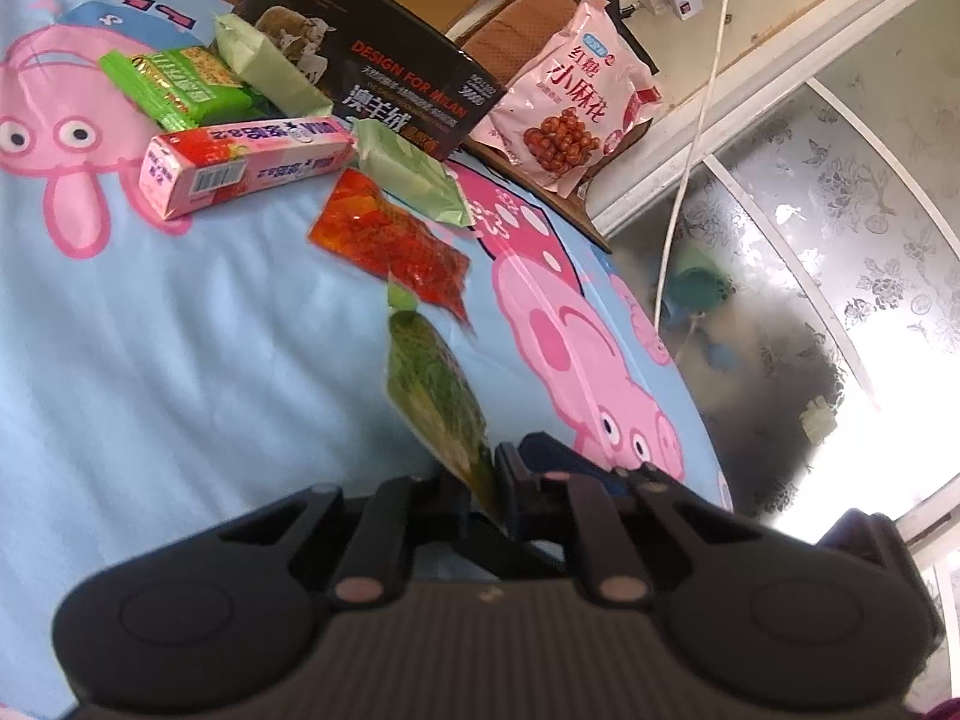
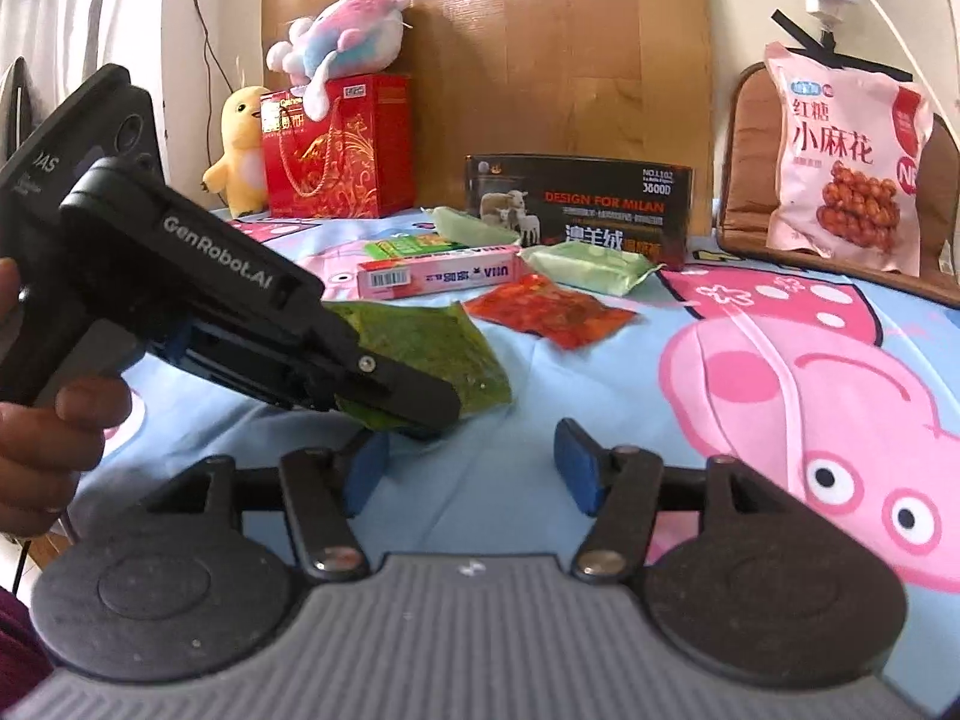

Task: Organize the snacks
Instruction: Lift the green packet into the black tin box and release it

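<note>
Left gripper clamps green snack packet above blue bedsheet.

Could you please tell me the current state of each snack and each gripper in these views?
left gripper: shut on the green packet.
right gripper: open, nothing between its fingers.
green packet: pinched at one edge.
red packet: lying flat on the sheet.
pink box: lying on its side.
pink bag: propped upright on the chair.
</note>
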Tool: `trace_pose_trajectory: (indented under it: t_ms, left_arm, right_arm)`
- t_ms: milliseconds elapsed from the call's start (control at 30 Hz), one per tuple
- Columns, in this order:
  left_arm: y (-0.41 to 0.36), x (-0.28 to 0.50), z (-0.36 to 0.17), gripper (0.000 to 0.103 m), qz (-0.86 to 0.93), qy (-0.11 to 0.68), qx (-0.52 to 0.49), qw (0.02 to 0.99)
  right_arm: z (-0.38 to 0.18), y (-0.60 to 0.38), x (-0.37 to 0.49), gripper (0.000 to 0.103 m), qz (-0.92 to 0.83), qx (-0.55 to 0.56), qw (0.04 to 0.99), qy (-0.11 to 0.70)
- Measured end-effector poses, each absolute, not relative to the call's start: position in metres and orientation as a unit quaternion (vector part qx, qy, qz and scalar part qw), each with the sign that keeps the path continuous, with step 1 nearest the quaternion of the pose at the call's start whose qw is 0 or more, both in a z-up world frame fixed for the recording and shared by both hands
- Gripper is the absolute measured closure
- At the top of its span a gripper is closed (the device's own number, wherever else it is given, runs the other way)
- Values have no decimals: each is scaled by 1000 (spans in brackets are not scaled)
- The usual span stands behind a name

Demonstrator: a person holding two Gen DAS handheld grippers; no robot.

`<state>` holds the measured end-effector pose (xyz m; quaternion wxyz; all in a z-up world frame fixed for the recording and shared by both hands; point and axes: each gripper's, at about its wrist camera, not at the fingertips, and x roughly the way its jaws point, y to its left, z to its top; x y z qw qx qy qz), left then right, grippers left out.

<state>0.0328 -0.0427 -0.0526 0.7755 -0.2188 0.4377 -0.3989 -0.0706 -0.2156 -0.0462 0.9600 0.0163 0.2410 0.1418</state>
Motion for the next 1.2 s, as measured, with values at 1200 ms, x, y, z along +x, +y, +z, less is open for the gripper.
trace_pose_trajectory:
  t_ms: [1200]
  left_arm:
    - [-9,33,-31,97,-434,402,-287,753]
  right_arm:
    - [-34,-200,-52,33,174,6,954,244]
